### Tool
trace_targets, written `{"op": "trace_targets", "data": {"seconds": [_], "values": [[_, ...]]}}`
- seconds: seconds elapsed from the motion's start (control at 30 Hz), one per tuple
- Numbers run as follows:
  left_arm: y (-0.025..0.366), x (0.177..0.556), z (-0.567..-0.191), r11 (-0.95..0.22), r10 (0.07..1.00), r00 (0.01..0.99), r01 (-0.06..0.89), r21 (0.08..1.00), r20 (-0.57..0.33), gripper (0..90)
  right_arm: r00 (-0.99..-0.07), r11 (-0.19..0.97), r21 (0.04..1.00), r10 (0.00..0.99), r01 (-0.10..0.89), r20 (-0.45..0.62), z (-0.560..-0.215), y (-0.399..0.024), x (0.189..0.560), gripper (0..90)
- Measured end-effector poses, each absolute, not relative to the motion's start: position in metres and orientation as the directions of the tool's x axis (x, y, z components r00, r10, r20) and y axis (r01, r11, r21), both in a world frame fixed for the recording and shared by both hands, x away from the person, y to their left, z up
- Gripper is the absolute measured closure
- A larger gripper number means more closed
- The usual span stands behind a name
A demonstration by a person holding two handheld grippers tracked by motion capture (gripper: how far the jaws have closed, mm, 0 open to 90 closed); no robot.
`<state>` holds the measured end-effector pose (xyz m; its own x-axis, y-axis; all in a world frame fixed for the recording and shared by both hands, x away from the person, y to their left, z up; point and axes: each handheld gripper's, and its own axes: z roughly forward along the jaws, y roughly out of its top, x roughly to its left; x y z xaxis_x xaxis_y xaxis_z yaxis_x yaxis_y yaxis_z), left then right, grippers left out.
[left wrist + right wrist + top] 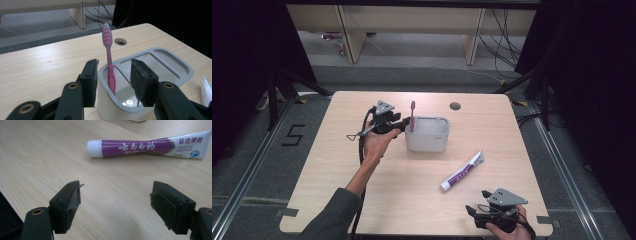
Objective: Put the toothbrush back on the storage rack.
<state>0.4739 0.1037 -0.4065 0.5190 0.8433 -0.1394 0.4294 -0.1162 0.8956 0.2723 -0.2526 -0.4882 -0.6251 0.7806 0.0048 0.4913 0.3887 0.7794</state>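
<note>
Toothbrush upright in holder, apparently clear of left gripper.

I see even overhead light on the desk, dark surroundings, soft shadows, a small glare spot inside the holder.

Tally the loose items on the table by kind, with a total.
Pink plastic toothbrush: 1
Grey plastic holder tray: 1
Purple-and-white toothpaste tube: 1
Total: 3
</note>
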Motion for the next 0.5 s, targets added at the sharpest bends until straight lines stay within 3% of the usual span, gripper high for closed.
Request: {"op": "trace_targets", "data": {"seconds": [0.23,0.5], "values": [[0.111,0.451,-0.401,-0.153,0.828,0.541,0.473,0.868,-0.149,42.1,-0.622,0.379,0.779,0.783,0.499,0.018,-0.489,-0.253,0.273,24.6],[0.119,0.431,-0.399,-0.150,0.800,0.572,0.485,0.862,-0.182,36.2,-0.622,0.381,0.776,0.783,0.503,0.018,-0.490,-0.252,0.274,24.6]]}}
